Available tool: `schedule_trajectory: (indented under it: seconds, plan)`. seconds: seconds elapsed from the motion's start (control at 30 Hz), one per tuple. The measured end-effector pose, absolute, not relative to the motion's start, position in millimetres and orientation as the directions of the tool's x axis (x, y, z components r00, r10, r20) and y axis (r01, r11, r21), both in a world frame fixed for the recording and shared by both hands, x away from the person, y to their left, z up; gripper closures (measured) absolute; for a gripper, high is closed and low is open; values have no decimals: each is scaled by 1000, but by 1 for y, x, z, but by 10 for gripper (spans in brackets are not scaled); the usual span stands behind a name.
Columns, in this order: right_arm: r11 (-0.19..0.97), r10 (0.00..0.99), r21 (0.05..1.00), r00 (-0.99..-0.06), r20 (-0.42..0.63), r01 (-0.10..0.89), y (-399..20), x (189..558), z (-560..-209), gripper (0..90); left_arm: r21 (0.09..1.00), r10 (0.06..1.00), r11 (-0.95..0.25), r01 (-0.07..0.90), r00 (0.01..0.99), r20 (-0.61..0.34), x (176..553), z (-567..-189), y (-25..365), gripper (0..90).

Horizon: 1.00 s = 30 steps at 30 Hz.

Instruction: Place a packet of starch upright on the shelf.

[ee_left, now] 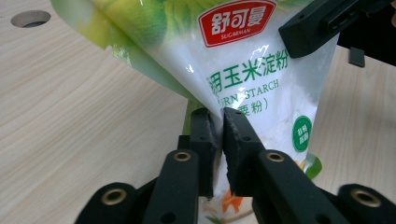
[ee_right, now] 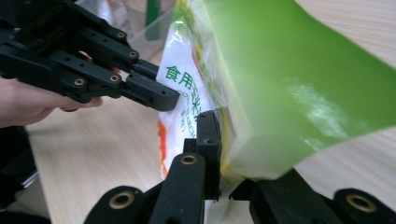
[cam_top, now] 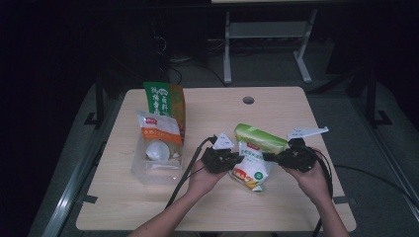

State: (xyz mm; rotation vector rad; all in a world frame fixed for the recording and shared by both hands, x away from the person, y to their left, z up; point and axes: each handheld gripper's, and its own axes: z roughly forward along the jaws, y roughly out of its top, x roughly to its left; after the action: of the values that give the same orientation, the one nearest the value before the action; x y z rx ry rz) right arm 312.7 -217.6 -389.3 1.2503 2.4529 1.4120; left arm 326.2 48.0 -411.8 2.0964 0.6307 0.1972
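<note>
A white and green corn starch bag (cam_top: 254, 148) is held up off the table (cam_top: 276, 207) between both grippers. My left gripper (cam_top: 238, 159) is shut on the bag's left edge. In the left gripper view its two pads (ee_left: 219, 114) pinch the thin film of the bag (ee_left: 243, 60), and the right gripper (ee_left: 308, 30) bites the bag's far side. My right gripper (cam_top: 267, 157) is shut on the opposite edge. In the right gripper view its jaws (ee_right: 224, 126) clamp the bag (ee_right: 289, 79), whose green fold hides one jaw. The left gripper (ee_right: 159, 95) reaches in from the left there.
A clear plastic container (cam_top: 158, 165) stands at the table's left with an orange and white bag (cam_top: 158, 131) in it. A green and orange bag (cam_top: 165, 101) stands upright behind it. A round cable hole (cam_top: 248, 100) lies near the far edge.
</note>
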Motion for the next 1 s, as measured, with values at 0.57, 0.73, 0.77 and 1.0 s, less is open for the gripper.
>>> schedule_trajectory:
  seconds: [0.57,0.73,0.77,1.0]
  plan:
    - [353,608,764,-753,252,541,-204,319,-364,900,816,500,-460,350,862,-87,307,-400,80,609]
    - [367,598,766,-765,240,528,-200,323,-357,900,827,471,-457,328,878,-88,298,-399,89,585]
    - [369,594,767,-768,240,525,-199,323,-356,900,828,469,-456,327,879,-89,297,-399,90,580]
    - [366,575,772,-779,251,519,-195,327,-349,900,827,437,-468,311,895,-89,283,-401,98,552]
